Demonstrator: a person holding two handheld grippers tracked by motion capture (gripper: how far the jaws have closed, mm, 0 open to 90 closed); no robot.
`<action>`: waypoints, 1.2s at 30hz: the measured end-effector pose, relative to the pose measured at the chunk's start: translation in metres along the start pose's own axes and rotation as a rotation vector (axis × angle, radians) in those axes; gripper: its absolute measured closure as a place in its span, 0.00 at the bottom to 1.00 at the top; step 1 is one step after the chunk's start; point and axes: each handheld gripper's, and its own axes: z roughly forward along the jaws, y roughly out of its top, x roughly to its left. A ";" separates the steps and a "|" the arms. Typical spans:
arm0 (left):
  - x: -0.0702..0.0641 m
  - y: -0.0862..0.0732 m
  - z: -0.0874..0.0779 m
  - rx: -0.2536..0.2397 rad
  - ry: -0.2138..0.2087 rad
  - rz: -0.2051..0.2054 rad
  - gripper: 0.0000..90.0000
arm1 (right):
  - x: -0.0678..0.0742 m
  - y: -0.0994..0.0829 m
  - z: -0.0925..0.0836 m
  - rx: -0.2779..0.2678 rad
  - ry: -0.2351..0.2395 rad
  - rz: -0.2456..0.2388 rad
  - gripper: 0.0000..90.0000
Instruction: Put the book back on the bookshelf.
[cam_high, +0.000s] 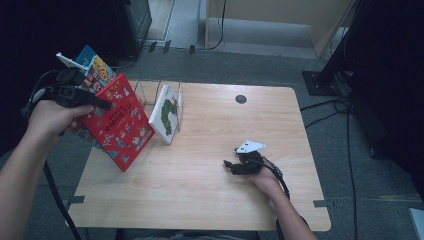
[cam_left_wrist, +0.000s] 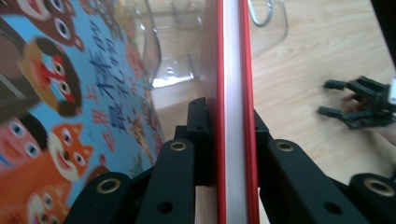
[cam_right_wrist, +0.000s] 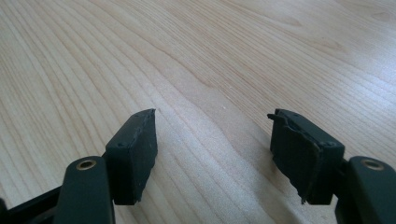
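1. Red picture book (cam_high: 120, 125): hardcover with a red cover carrying small cartoon figures and light lettering; closed.
2. Pose: tilted, its lower corner toward the desk (cam_high: 210, 190), upper edge leaning left; whether the corner touches the desk cannot be told.
3. Held at its upper edge; in the left gripper view the red covers and white page block (cam_left_wrist: 232, 93) run edge-on between the pads.
4. Location: left end of the desk, just beside a blue animal picture book (cam_high: 95, 67).
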 end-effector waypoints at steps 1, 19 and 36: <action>0.000 0.002 0.001 -0.002 0.010 -0.006 0.88 | 0.000 0.000 0.000 0.000 0.000 0.000 0.35; 0.006 0.029 0.031 -0.069 0.054 -0.060 0.88 | 0.000 0.000 0.000 0.000 0.000 -0.001 0.35; 0.005 0.032 0.045 0.023 0.074 -0.015 0.84 | 0.001 -0.002 -0.002 0.001 -0.002 0.004 0.35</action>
